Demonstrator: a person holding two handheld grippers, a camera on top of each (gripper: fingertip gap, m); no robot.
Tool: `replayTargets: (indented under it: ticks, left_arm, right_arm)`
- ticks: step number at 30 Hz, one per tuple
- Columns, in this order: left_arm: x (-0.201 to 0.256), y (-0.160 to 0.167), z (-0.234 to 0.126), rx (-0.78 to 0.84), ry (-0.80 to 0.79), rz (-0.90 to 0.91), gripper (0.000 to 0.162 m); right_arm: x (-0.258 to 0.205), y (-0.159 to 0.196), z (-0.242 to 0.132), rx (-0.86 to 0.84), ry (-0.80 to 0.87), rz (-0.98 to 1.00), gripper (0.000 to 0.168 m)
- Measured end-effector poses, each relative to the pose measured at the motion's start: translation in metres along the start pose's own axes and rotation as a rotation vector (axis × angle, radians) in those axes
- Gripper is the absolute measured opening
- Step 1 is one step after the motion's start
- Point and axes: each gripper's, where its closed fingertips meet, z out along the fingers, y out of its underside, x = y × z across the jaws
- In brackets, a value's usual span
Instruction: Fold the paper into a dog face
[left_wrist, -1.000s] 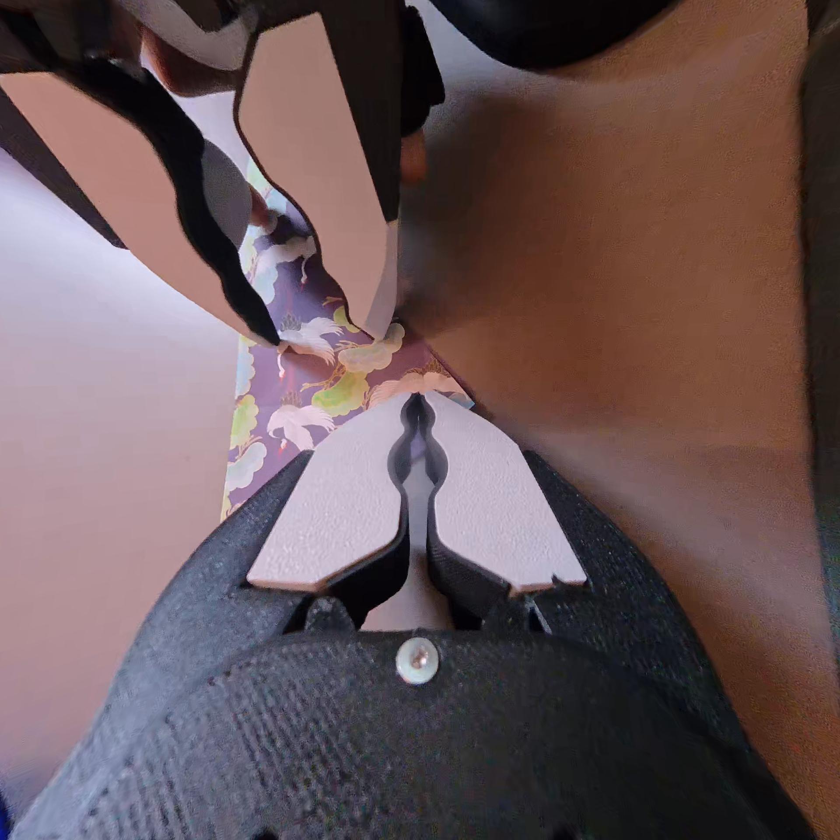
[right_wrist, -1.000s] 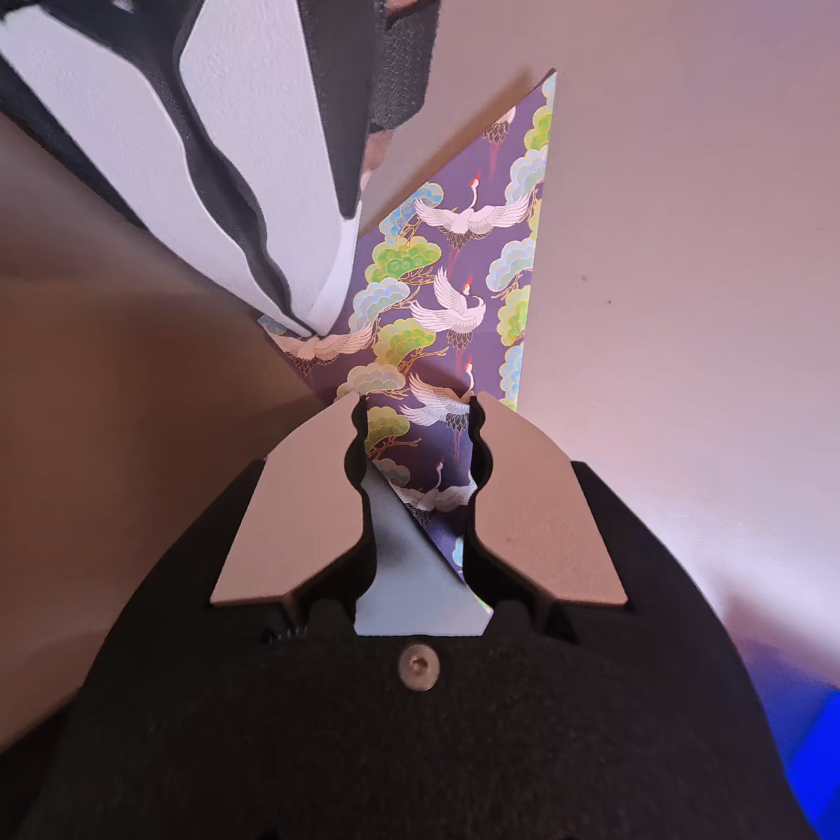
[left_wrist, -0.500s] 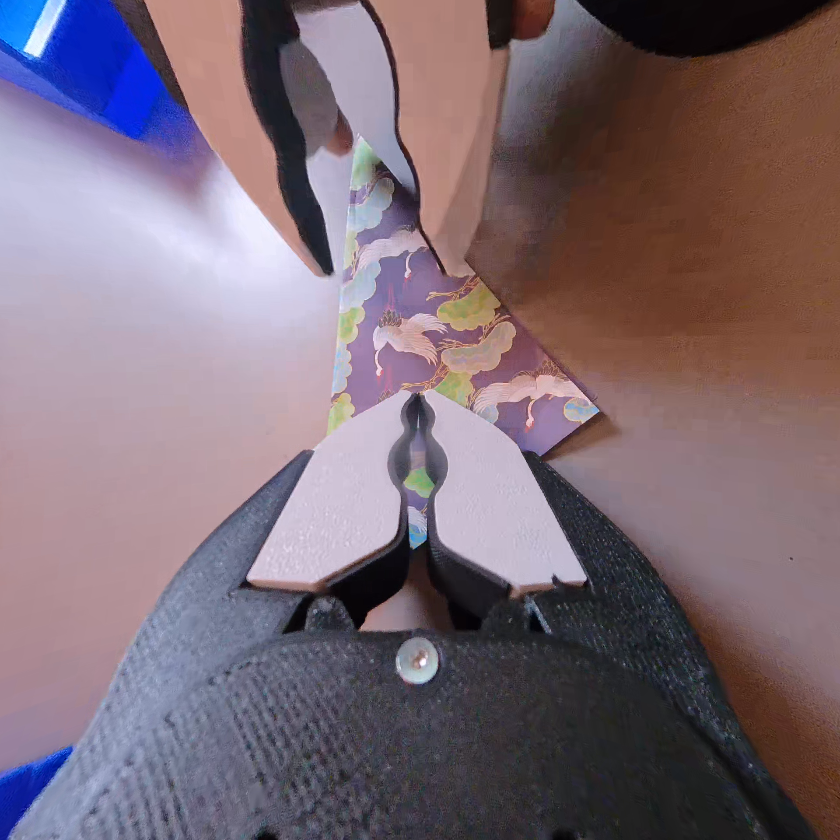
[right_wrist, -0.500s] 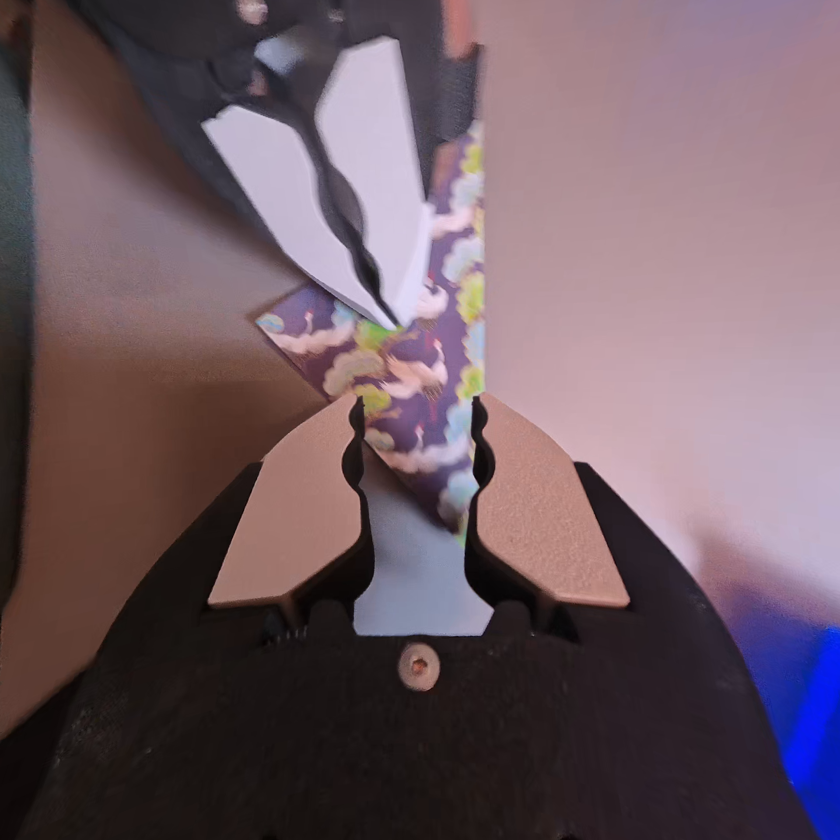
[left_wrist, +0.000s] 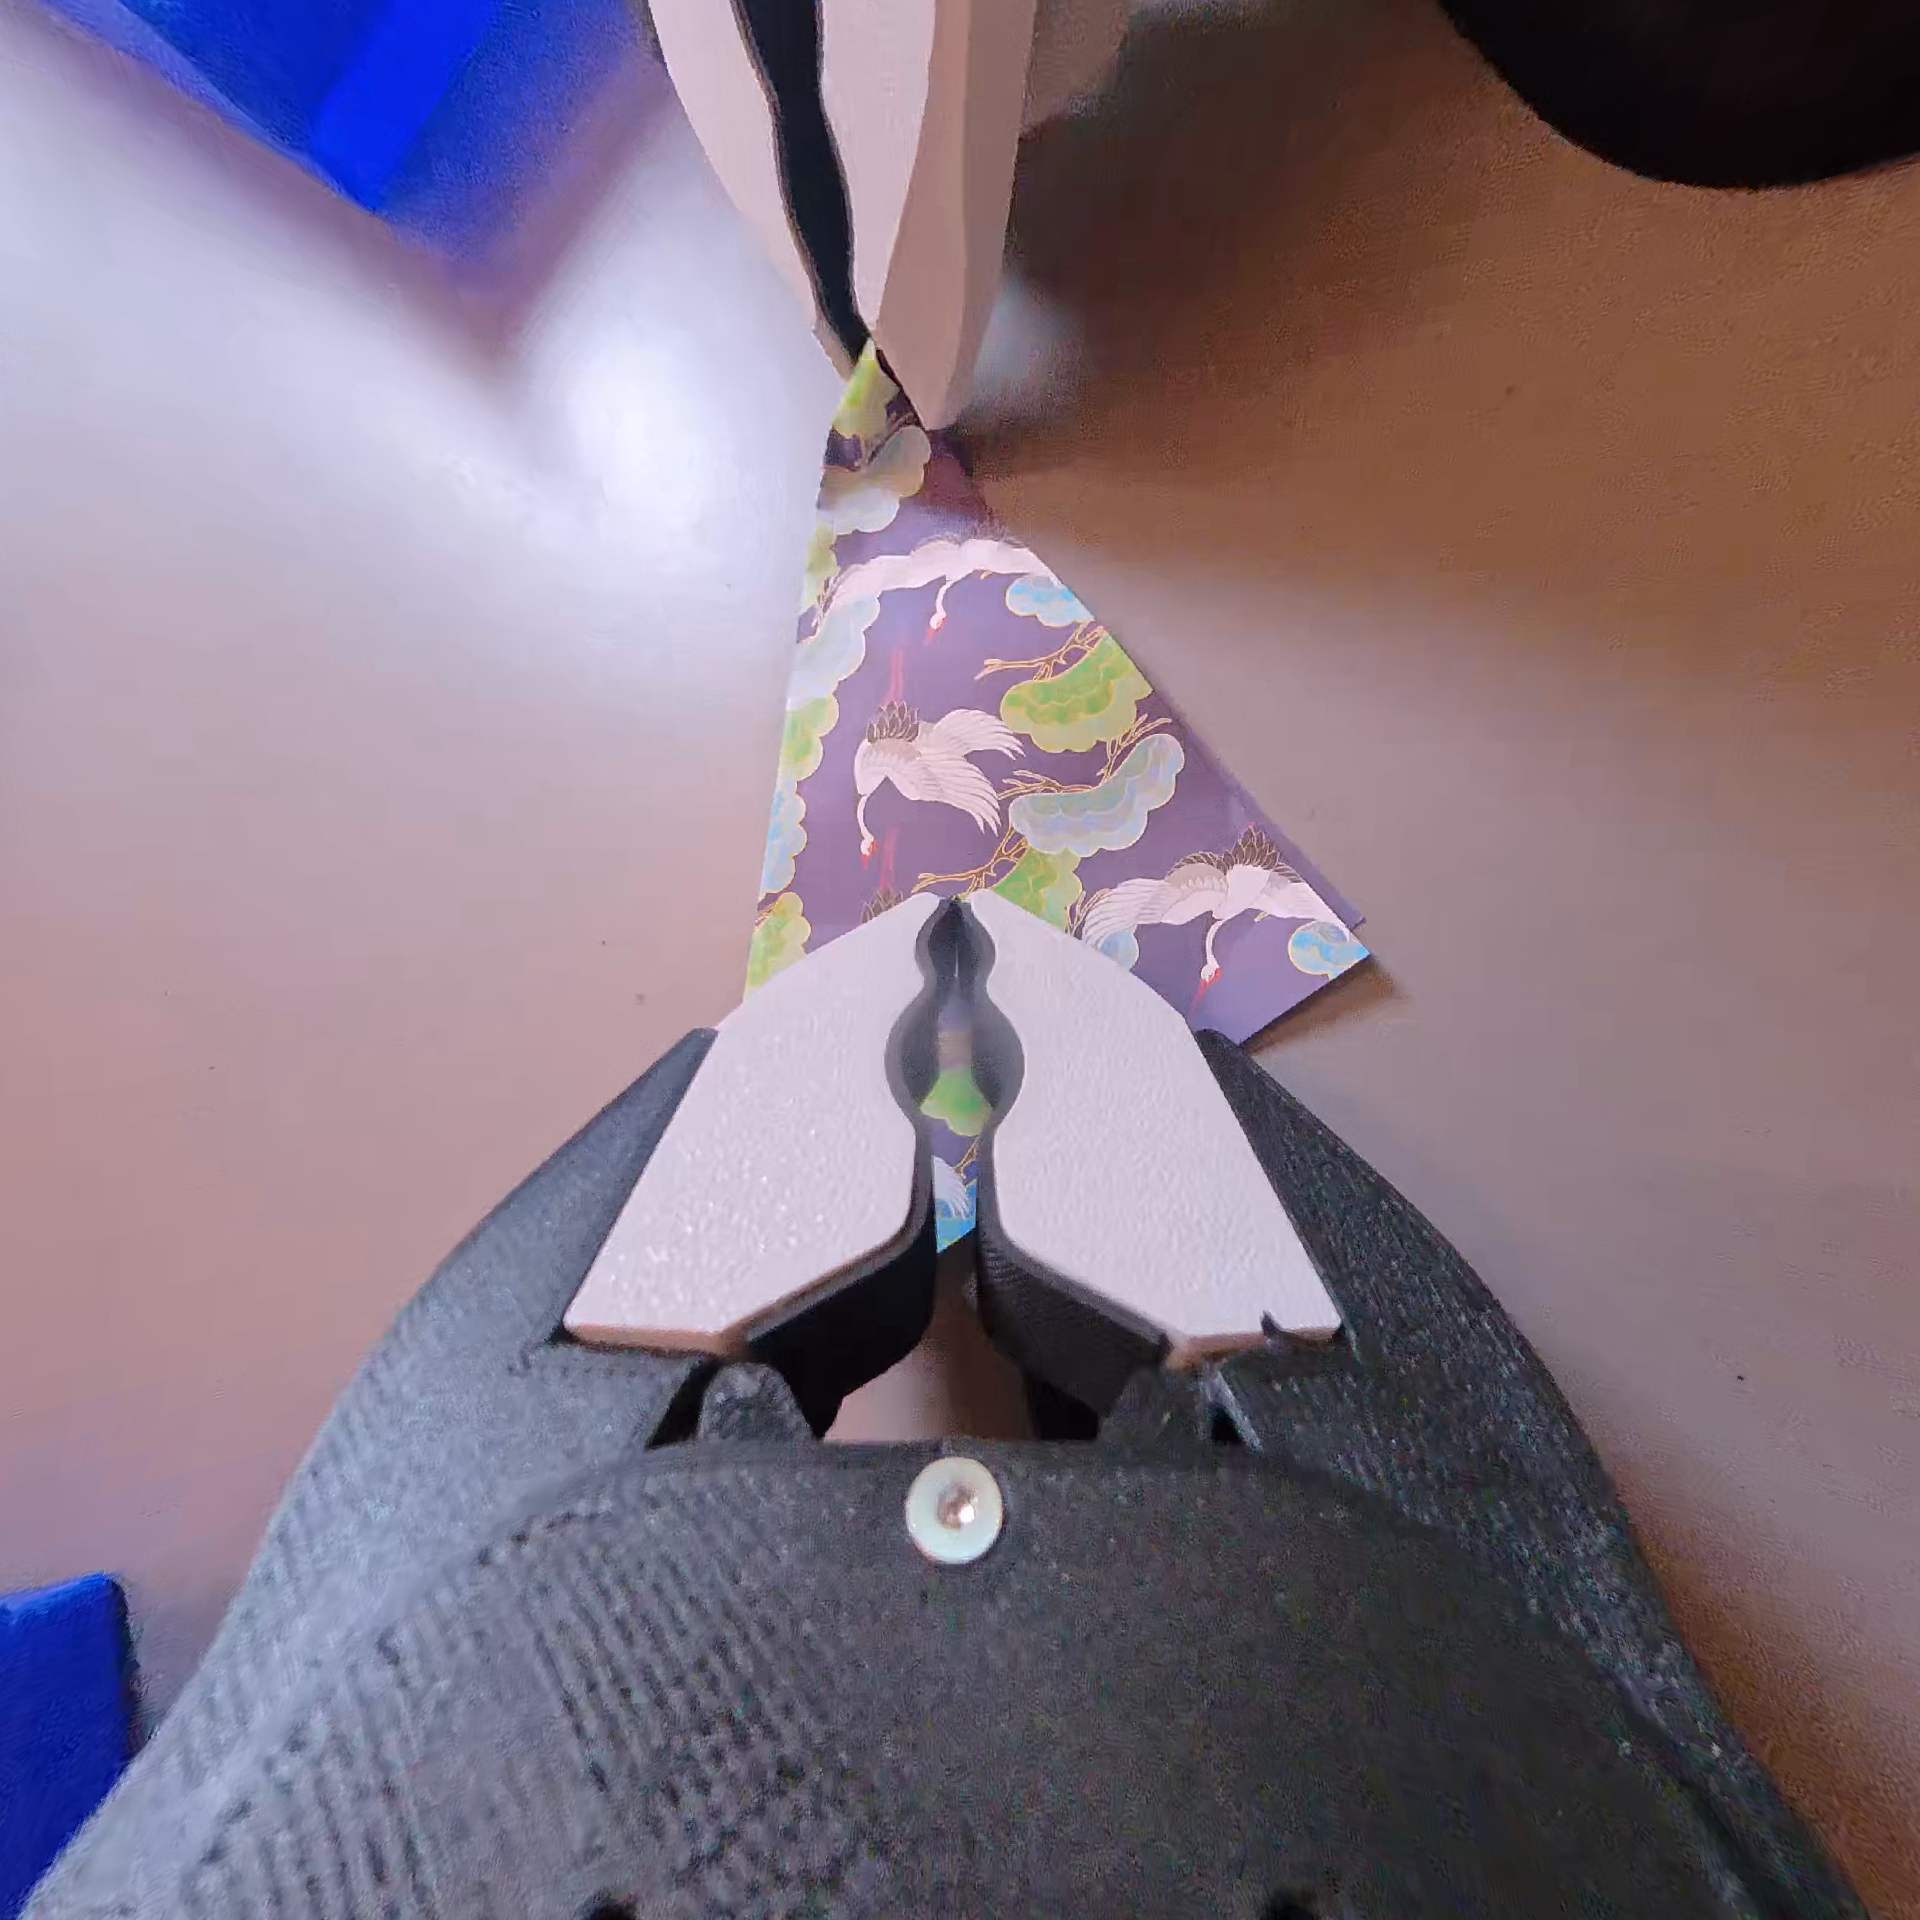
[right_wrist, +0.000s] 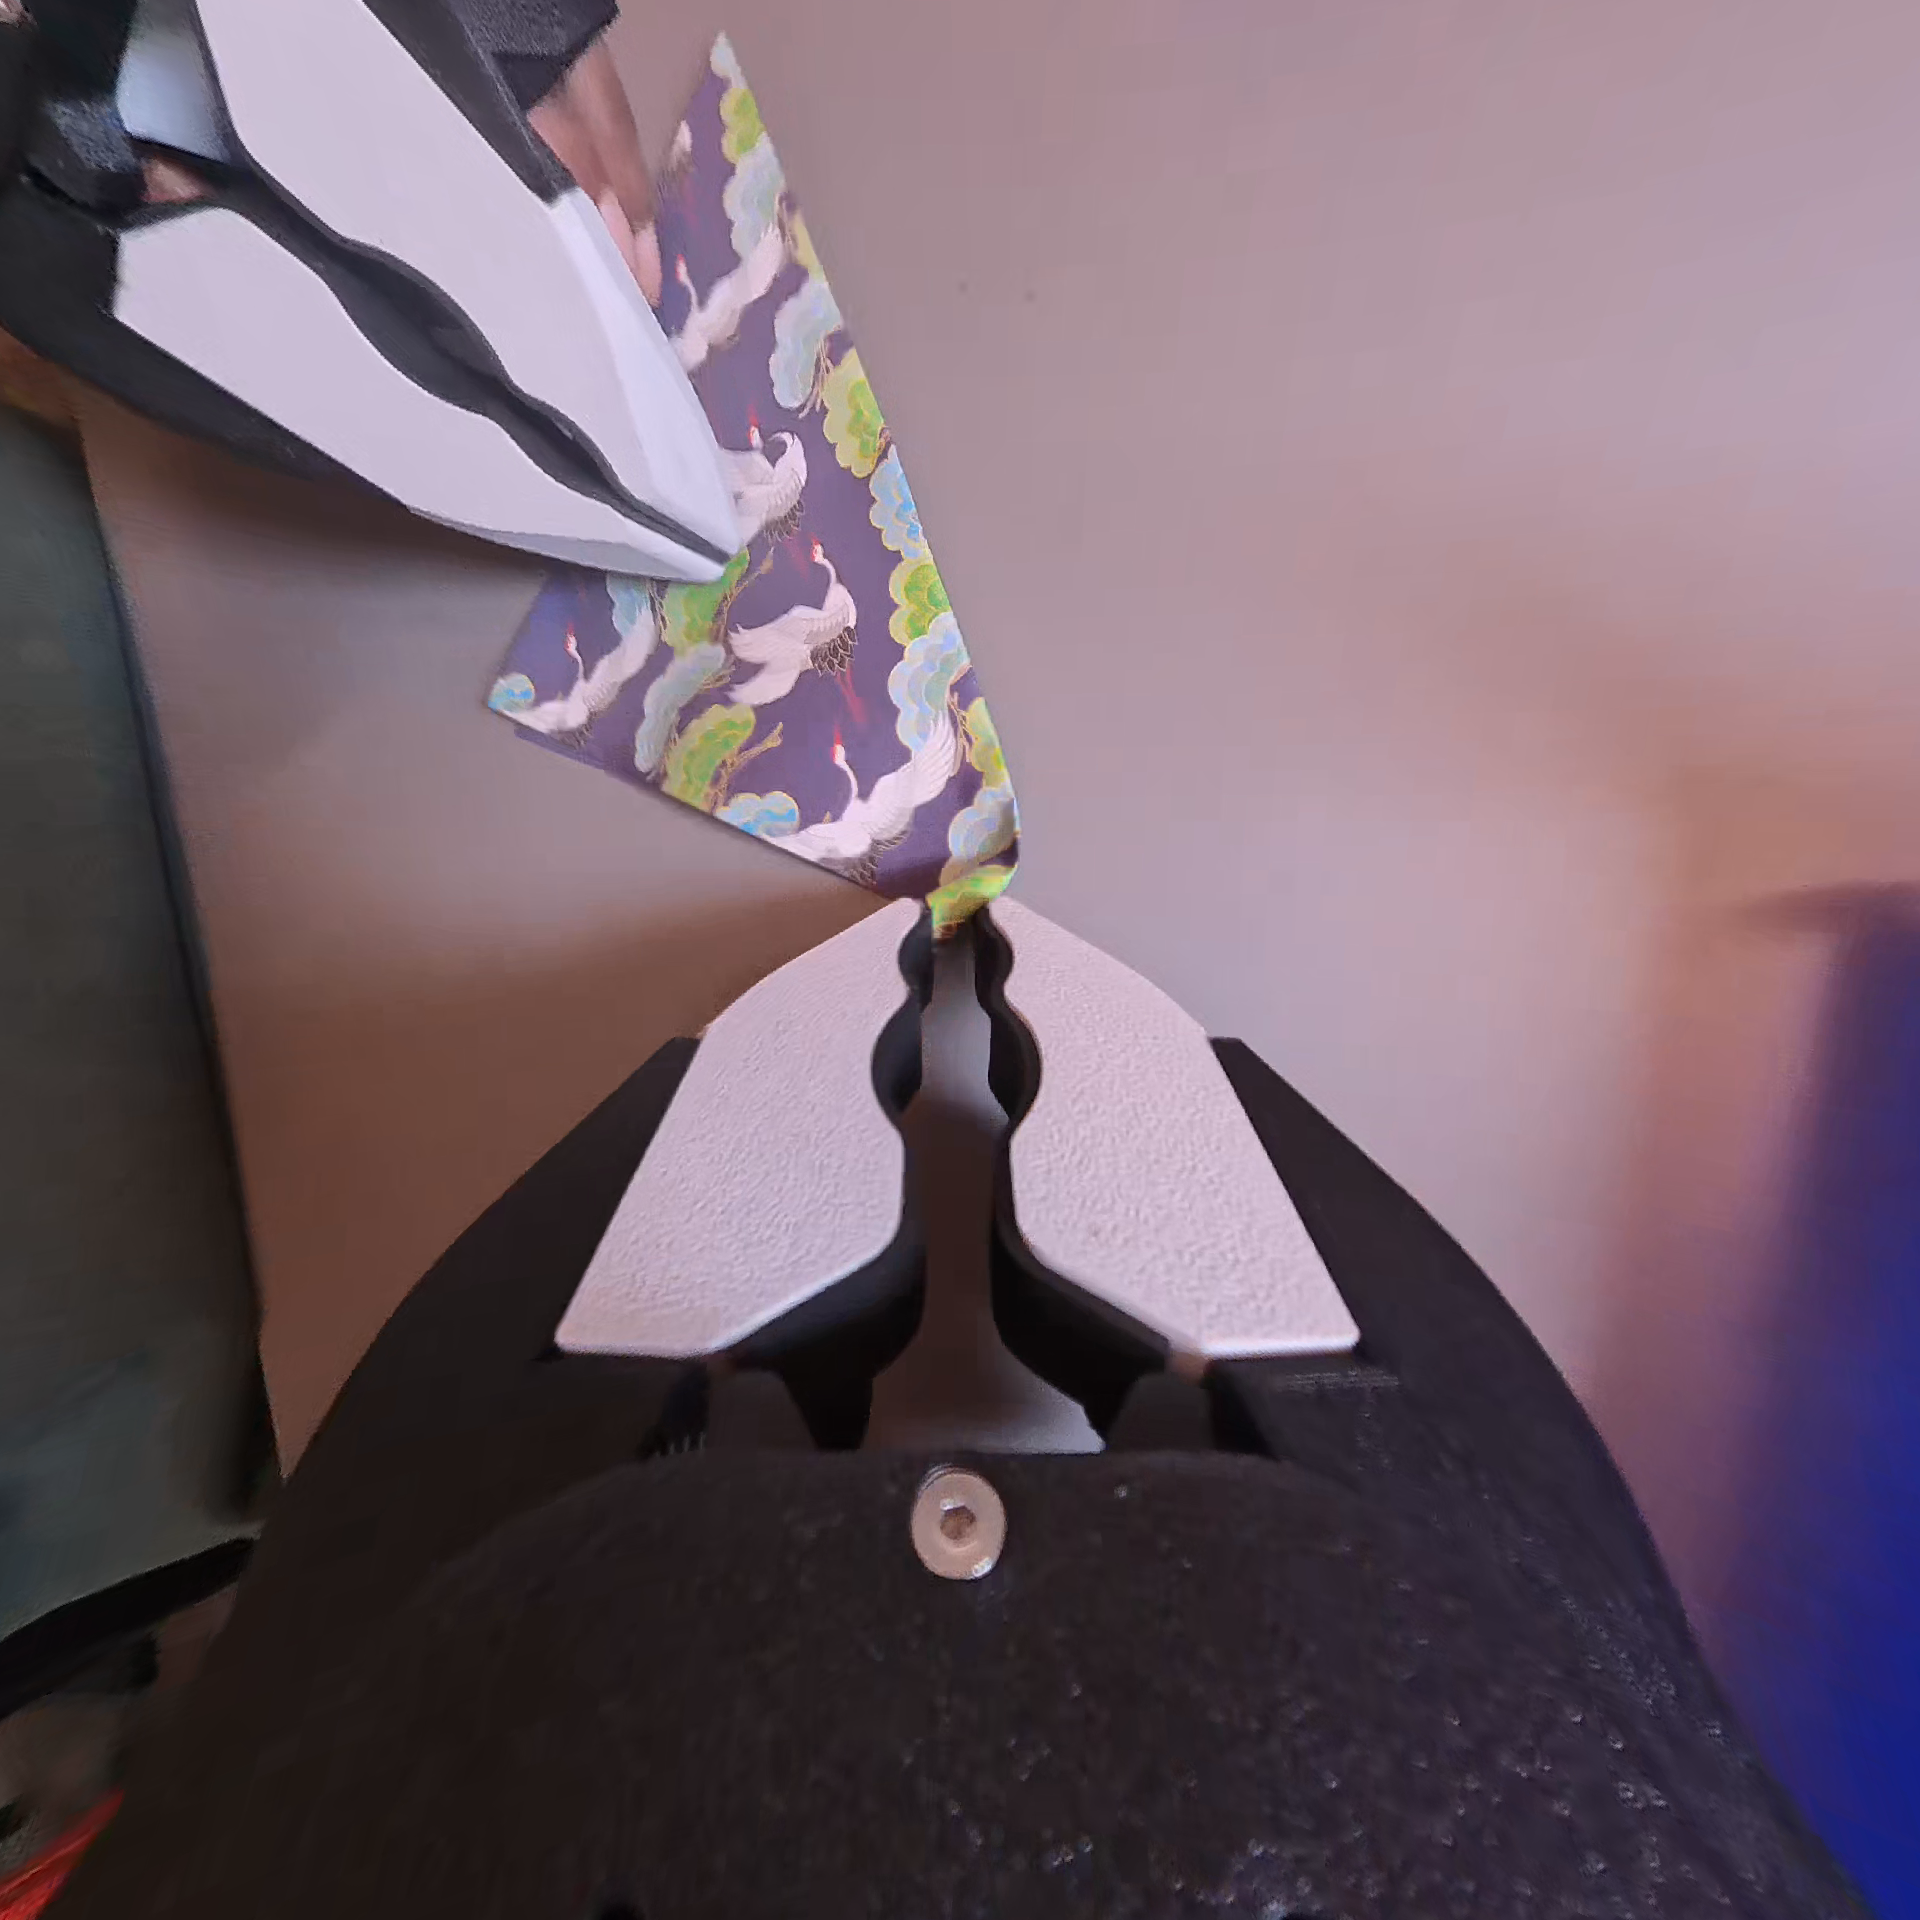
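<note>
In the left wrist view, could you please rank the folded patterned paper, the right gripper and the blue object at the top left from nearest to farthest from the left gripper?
1. Folded patterned paper: directly under the left gripper, whose shut tips press on it.
2. Right gripper: straight ahead, at the paper's far tip.
3. Blue object: farthest, top left on the table.

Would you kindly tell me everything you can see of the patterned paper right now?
The paper is a thin sheet folded into a triangle, purple with white cranes and green and blue clouds. It lies on the pale table. The left gripper is shut and presses down on it near the middle. The right gripper has one pointed corner between its nearly shut tips. The long edge looks sharply creased; the square corner lies free.
</note>
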Motion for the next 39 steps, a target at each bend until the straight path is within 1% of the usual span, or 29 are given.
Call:
replayTargets:
  ticks: [2, 4, 6, 9, 13, 16, 17, 21, 24, 26, 29, 34, 39]
  left_arm:
    - [0.002, 0.000, -0.001, -0.001, 0.011, 0.004, 0.000]
    - [0.007, -0.002, -0.002, 0.005, 0.066, -0.007, 0.000]
    - [0.003, -0.010, -0.005, 0.039, 0.100, -0.040, 0.000]
    - [-0.011, -0.020, -0.007, 0.070, 0.114, -0.056, 0.000]
    - [-0.010, -0.018, 0.004, 0.015, 0.171, -0.016, 0.000]
    - [-0.013, -0.012, 0.015, -0.033, 0.132, 0.034, 0.000]
    - [-0.013, -0.014, 0.016, -0.021, 0.125, 0.035, 0.000]
    - [-0.014, -0.014, 0.016, 0.000, 0.154, -0.034, 0.000]
    - [-0.015, -0.013, 0.016, 0.005, 0.190, -0.081, 0.000]
    - [-0.017, -0.014, 0.014, 0.017, 0.201, -0.103, 0.000]
    - [-0.020, -0.020, 0.011, 0.050, 0.230, -0.151, 0.000]
    - [-0.025, -0.008, 0.014, -0.007, 0.164, -0.073, 0.000]
    - [-0.037, -0.007, 0.007, -0.015, 0.092, -0.003, 0.000]
  right_arm:
    - [0.004, -0.008, -0.005, 0.041, 0.003, -0.005, 0.001]
    - [0.006, -0.012, -0.009, 0.062, 0.009, -0.054, 0.000]
    - [0.011, -0.010, -0.011, 0.027, 0.067, -0.140, 0.000]
    - [0.006, -0.013, -0.014, -0.002, 0.078, -0.229, 0.000]
    - [0.006, -0.020, -0.019, -0.007, 0.096, -0.267, 0.000]
    - [0.001, -0.026, -0.022, 0.035, 0.077, -0.292, 0.000]
    - [-0.002, -0.027, -0.022, 0.054, 0.074, -0.311, 0.000]
    - [-0.014, -0.030, -0.021, 0.117, 0.090, -0.417, 0.000]
    - [-0.021, -0.023, -0.014, 0.081, 0.145, -0.529, 0.000]
    - [-0.025, -0.016, -0.007, 0.047, 0.154, -0.574, 0.000]
    - [-0.025, -0.009, 0.000, 0.016, 0.166, -0.596, 0.000]
    - [-0.018, -0.013, -0.001, 0.048, 0.164, -0.536, 0.000]
    - [-0.011, -0.009, -0.006, 0.061, 0.078, -0.469, 0.000]
